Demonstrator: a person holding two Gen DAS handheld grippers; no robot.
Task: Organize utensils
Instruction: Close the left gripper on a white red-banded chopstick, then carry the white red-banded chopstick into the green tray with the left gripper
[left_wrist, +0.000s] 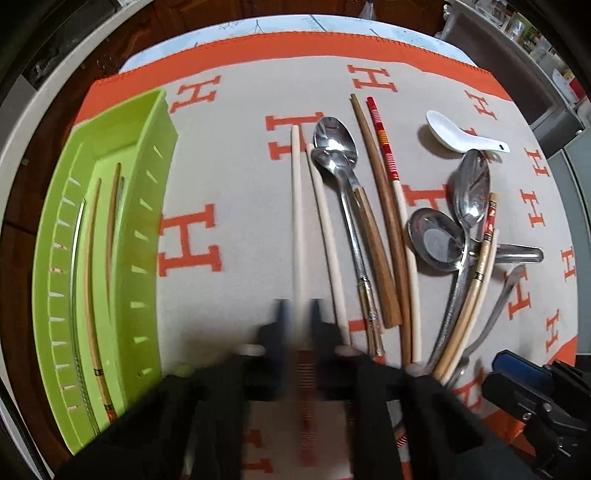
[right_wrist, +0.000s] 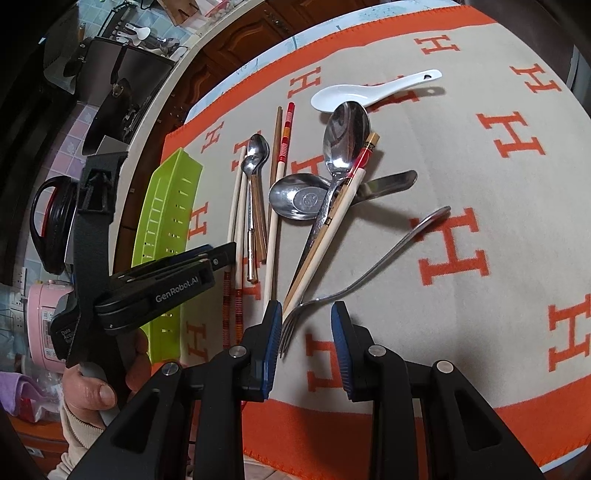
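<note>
Left of the utensil pile, the left gripper (left_wrist: 298, 308) pinches a pale chopstick (left_wrist: 296, 206); lift it level (its mate lies just beside) toward the tray (left_wrist: 147, 206) farther left. The right gripper (right_wrist: 306, 314) hangs half-open, empty.

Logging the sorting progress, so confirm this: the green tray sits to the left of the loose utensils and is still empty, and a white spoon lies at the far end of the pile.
Not quite. The green tray is not empty: the left wrist view shows a few chopsticks already lying in it. It does sit left of the loose utensils, and the white spoon lies at the far end.
</note>
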